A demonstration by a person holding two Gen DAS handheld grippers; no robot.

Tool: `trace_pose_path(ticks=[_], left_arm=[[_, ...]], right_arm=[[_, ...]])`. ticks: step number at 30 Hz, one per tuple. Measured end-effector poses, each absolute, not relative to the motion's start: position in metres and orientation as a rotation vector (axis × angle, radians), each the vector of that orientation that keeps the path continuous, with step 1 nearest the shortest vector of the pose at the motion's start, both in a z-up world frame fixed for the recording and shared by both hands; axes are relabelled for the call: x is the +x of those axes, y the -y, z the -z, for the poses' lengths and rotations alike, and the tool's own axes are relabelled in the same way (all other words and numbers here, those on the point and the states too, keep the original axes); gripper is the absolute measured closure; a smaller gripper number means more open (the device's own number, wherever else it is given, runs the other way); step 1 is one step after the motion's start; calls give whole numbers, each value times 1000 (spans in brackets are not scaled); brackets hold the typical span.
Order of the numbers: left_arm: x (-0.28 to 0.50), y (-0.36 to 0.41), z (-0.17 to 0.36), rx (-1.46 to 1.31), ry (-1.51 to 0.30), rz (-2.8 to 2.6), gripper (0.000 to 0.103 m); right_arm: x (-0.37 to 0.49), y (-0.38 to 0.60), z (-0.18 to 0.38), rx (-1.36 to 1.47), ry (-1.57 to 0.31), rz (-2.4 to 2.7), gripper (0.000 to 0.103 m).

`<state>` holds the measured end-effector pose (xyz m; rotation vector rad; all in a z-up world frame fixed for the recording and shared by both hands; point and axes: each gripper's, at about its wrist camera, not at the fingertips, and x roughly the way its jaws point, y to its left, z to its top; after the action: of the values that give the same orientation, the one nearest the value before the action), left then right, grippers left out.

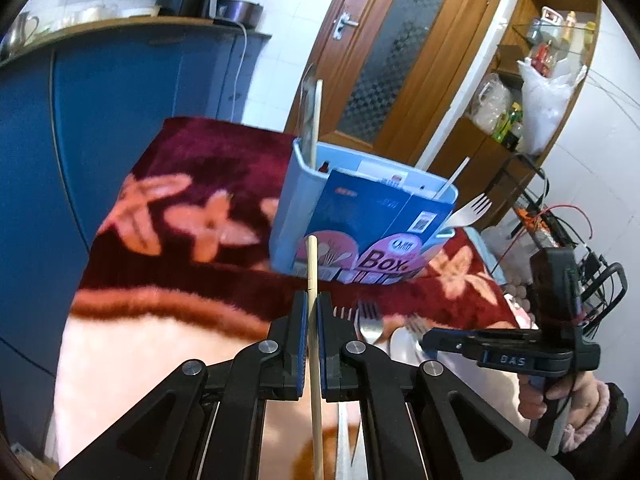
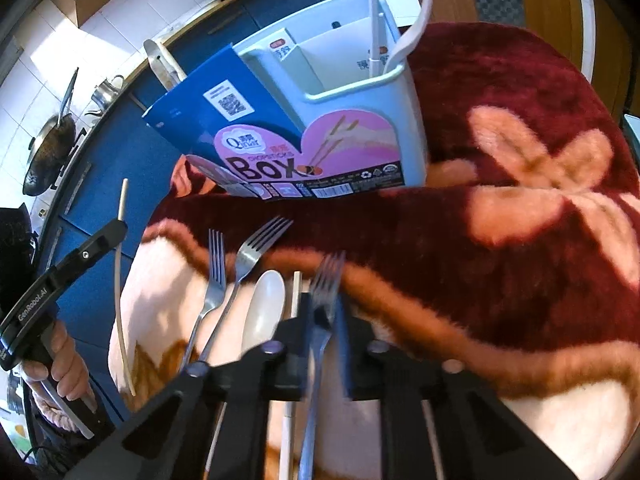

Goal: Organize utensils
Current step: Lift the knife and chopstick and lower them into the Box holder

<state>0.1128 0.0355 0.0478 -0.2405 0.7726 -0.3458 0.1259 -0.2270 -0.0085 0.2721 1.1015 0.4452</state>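
Left gripper (image 1: pixel 312 312): jaws closed tight on one wooden chopstick (image 1: pixel 312 264), which stands nearly upright, tip above the pads. Right gripper (image 2: pixel 324 312): jaws pinched on the neck of one metal fork (image 2: pixel 326 276), tines pointing away from the hand.

On the blanket (image 2: pixel 500 240) beside the held fork: two more forks (image 2: pixel 214 264) (image 2: pixel 256 248), one white spoon (image 2: pixel 266 308), one pale chopstick (image 2: pixel 295 292), lying close together.

Farther back, one light-blue holder (image 1: pixel 292 208) stands on the blanket with a blue "Box" card (image 1: pixel 384 236) against its front. Inside the holder are upright utensils; I cannot tell how many.
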Motion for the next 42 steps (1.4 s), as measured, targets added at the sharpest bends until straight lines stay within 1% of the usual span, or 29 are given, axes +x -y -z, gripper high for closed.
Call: trace_pose_path(ticks=[7,15,22,28,33,42], left_arm=[[106,-33,-66,-240,-683,342,99],[103,-25,-95,-237,-551,312,99],[118,-14,-120,-250,-437,270,99],[136,-11,-146,-254,-293,184,99],[154,-10,-161,-270,-206,129,99],[177,-11,-171,-266,-82,39,99]], right_arm=[[113,235,-1,311,-1022,-483,99],[74,235,-36,273,-786,-484,100],[62,243,-62,233,-594,-421,100],[59,254,-78,241,-458,-386,100],[60,257,-87,239,-408,-381,100],[79,255,-106,210,-342,-371,100]])
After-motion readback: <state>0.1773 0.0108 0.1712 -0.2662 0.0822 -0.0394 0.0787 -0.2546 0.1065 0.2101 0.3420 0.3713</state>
